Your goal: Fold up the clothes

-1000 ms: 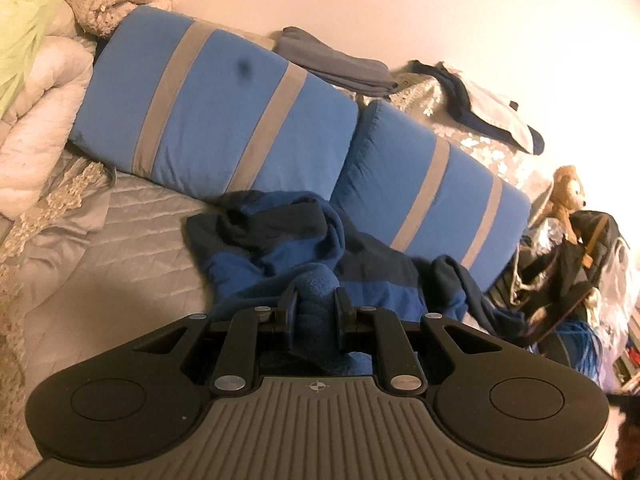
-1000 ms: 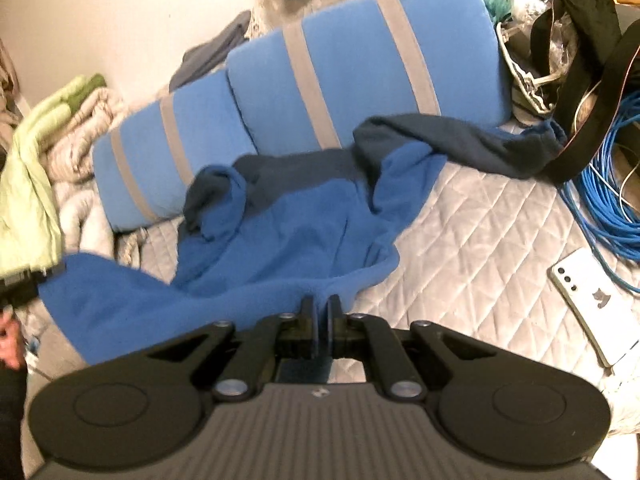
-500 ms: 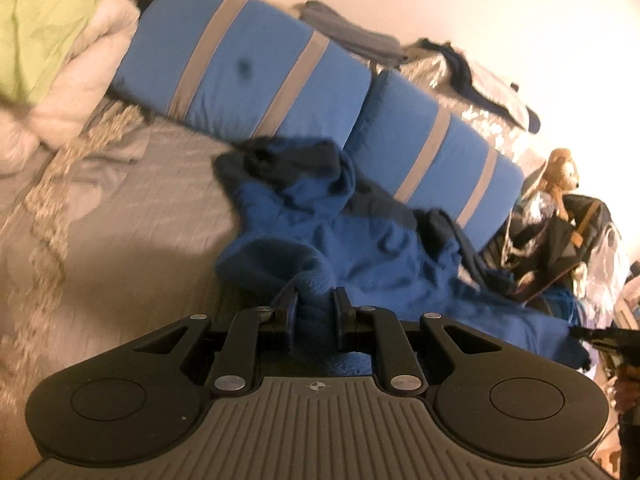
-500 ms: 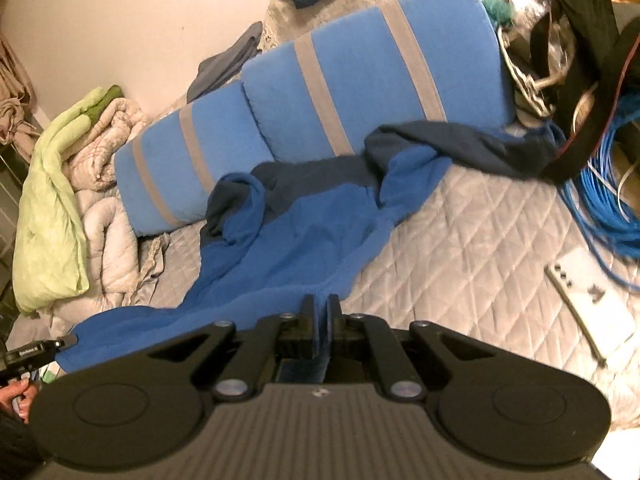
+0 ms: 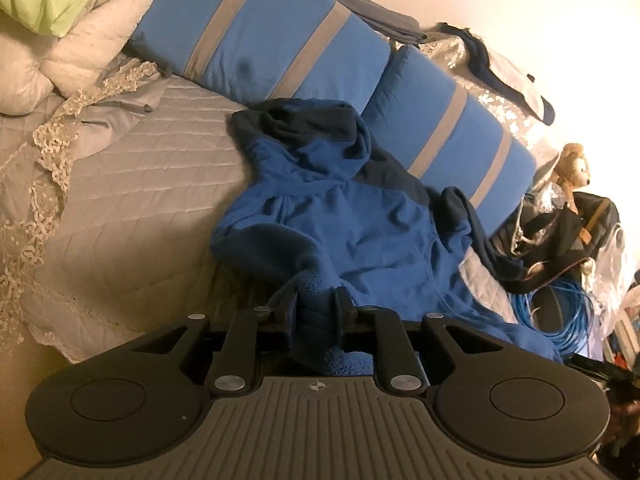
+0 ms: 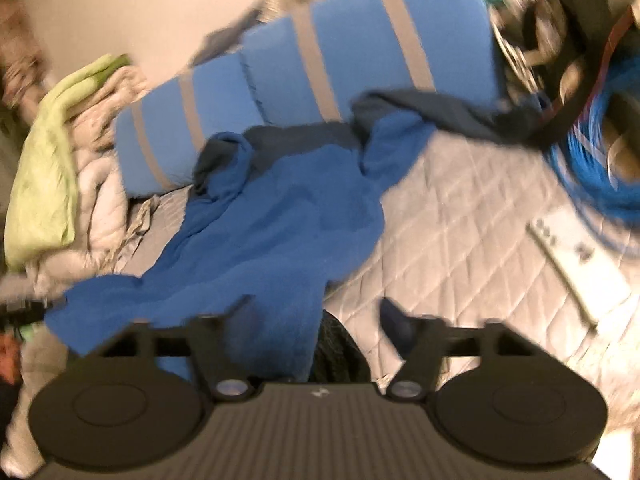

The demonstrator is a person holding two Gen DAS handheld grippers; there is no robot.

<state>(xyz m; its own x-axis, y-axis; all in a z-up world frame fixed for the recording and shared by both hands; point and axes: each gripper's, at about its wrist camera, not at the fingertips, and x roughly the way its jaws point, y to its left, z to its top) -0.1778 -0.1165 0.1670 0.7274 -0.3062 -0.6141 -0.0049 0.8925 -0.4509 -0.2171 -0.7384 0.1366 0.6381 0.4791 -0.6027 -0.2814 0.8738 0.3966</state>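
Currently one blue fleece hoodie (image 5: 360, 224) lies spread on the quilted bed (image 5: 120, 200), against two striped blue pillows (image 5: 264, 36). Left gripper (image 5: 318, 300) is clamped on its hem; right gripper (image 6: 316, 312) has fingers wide apart, gripping nothing.

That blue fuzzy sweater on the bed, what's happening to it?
A person is starting to fold the blue fleece sweater, which lies rumpled on the grey quilted bedspread against two blue striped pillows. The left hand-held gripper is shut on a bunch of the fleece at its near edge. The right hand-held gripper is open, with the sweater's edge lying loose between its fingers. That view is blurred. No fold has been made yet.
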